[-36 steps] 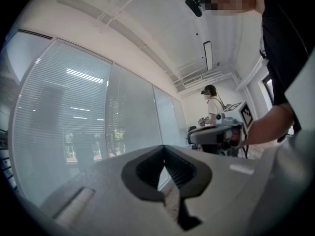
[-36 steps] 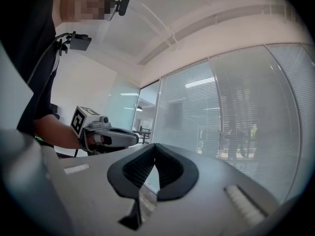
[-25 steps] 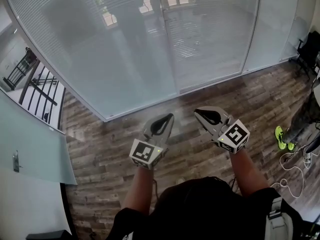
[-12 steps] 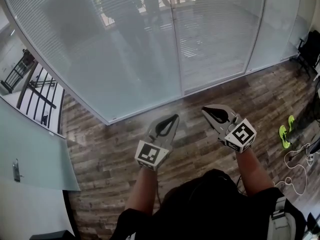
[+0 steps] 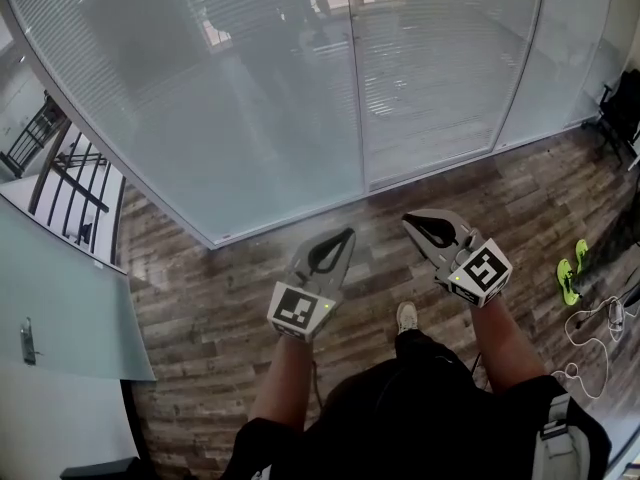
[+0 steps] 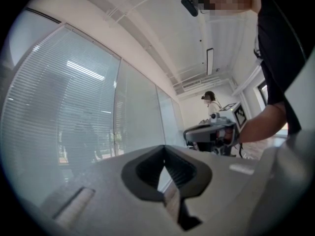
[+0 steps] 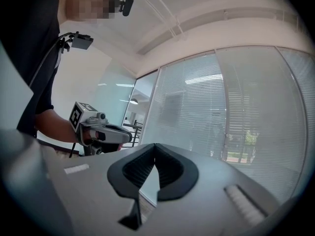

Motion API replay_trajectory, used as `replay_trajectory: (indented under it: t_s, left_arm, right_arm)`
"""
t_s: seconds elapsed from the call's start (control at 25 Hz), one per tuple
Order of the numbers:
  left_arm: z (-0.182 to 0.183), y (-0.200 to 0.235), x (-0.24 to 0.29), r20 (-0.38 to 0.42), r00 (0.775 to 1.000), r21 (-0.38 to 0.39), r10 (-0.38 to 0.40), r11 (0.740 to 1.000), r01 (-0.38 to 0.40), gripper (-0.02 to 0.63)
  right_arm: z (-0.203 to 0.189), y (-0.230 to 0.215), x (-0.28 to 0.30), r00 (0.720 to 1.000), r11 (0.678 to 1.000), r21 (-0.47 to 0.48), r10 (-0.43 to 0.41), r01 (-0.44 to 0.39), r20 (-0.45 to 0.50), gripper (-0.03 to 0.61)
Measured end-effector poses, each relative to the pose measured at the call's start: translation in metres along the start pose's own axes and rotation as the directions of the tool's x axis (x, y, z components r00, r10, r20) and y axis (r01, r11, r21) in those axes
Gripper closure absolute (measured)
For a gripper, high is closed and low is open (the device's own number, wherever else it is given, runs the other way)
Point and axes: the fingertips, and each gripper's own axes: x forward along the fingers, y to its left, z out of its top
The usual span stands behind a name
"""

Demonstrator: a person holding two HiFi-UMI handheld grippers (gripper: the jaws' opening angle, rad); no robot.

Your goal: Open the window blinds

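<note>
Both grippers are held over the wood floor (image 5: 200,308), pointing at the glass wall. Left gripper (image 5: 346,234): jaws fully together, nothing between them. Right gripper (image 5: 408,221) sits at its 3 o'clock, apart from it: same, tips meeting, empty. Window blinds (image 5: 250,98) hang behind the glass at 12 o'clock from both grippers, slats lowered across the panes, well apart from either tip. The person's shoe (image 5: 406,316) shows at 6 o'clock, between the arms.
</note>
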Motion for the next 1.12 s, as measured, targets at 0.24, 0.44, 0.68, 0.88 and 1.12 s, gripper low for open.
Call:
replay_trajectory:
  t_s: [0.24,0.44,0.68,0.88,1.12]
  left_arm:
    - [-0.011,0.017,0.029,-0.008,1.000,0.021,0.020,1.000,-0.020,0.611]
    - [-0.011,0.037,0.057,-0.029,0.998,0.020,0.062,0.998,-0.062,0.609]
    - [-0.013,0.055,0.095,-0.052,0.993,0.027,0.111,0.994,-0.109,0.609]
    - [-0.019,0.069,0.122,-0.044,0.988,0.055,0.151,0.987,-0.149,0.610]
    - [-0.018,0.073,0.151,-0.075,0.982,0.049,0.173,0.984,-0.170,0.609]
  right_arm:
    - [-0.013,-0.034,0.017,1.000,1.000,0.001,0.023,-0.023,0.002,0.572]
    - [-0.026,-0.066,0.029,0.998,0.998,0.027,0.057,-0.057,-0.006,0.572]
    - [-0.039,-0.107,0.042,0.996,0.995,0.024,0.095,-0.095,0.002,0.572]
    - [-0.043,-0.140,0.047,0.993,0.992,0.037,0.118,-0.118,0.024,0.572]
    - [-0.052,-0.168,0.049,0.989,0.989,0.037,0.145,-0.146,0.034,0.573]
